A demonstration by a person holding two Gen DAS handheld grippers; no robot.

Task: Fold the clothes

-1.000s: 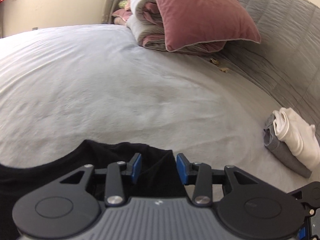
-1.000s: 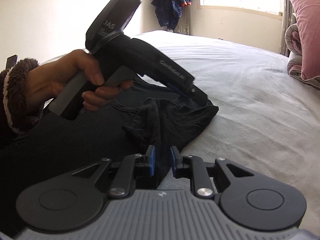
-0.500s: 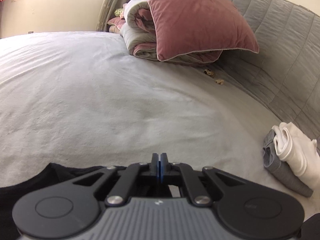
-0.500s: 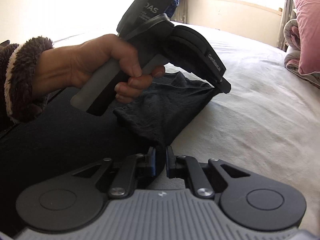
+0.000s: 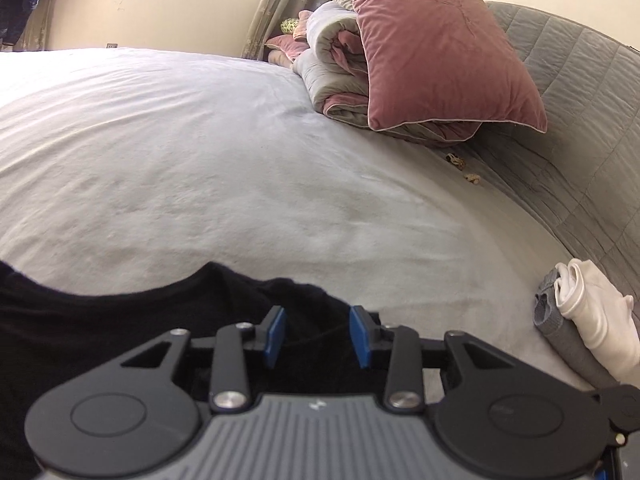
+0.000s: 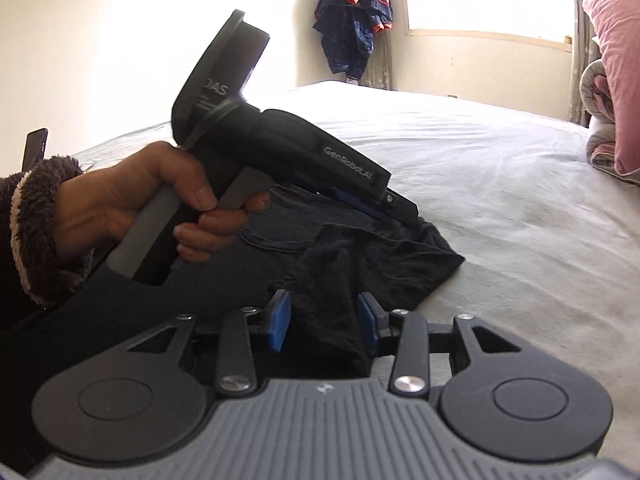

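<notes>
Black shirt [image 6: 372, 256] lies between both spread hand-held grippers (left [image 5: 318, 336], right [image 6: 324, 326]), neither clamping it.

Both wrist cams low, close over bed [image 5: 240, 160]; left faces headboard, right faces window; shared: black garment [image 6: 380, 256].

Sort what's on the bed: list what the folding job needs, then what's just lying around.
Job: black shirt, left hand-held gripper, right hand-held gripper, both open.

Lying about: pink pillow, rolled duvet, folded white and grey clothes, hanging jacket.
</notes>
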